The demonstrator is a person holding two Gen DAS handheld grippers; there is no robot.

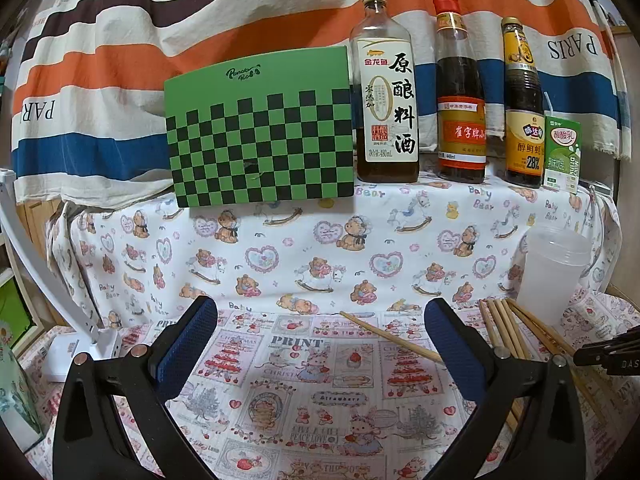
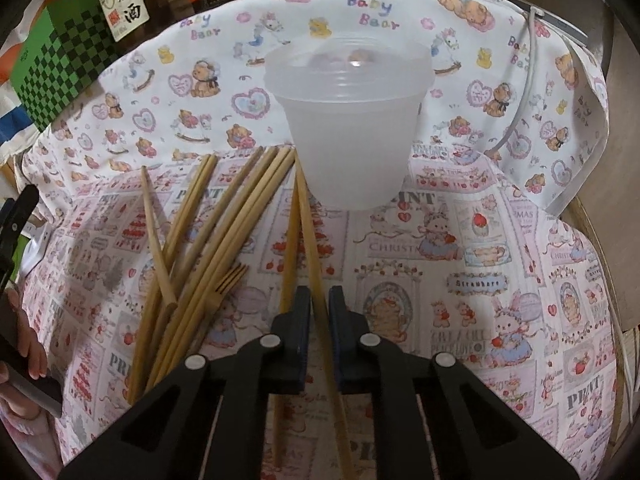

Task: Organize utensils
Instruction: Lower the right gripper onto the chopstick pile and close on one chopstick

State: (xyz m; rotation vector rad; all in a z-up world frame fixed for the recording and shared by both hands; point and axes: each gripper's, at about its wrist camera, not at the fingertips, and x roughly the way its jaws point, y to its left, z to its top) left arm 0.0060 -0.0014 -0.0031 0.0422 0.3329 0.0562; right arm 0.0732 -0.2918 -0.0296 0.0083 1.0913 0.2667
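Note:
A translucent plastic cup stands upright on the patterned cloth, also seen as the cup at the right of the left wrist view. Several bamboo chopsticks and a small wooden fork lie in a loose pile left of it. My right gripper points steeply down and is shut on one chopstick, whose far tip reaches the cup's base. My left gripper hangs open above the cloth. A single chopstick lies on the table between its fingers, and the pile is to their right.
A green checkered box, three sauce bottles and a small green carton line the back. A white lamp base sits at the left. A hand shows at the left edge of the right wrist view. The table edge curves along the right.

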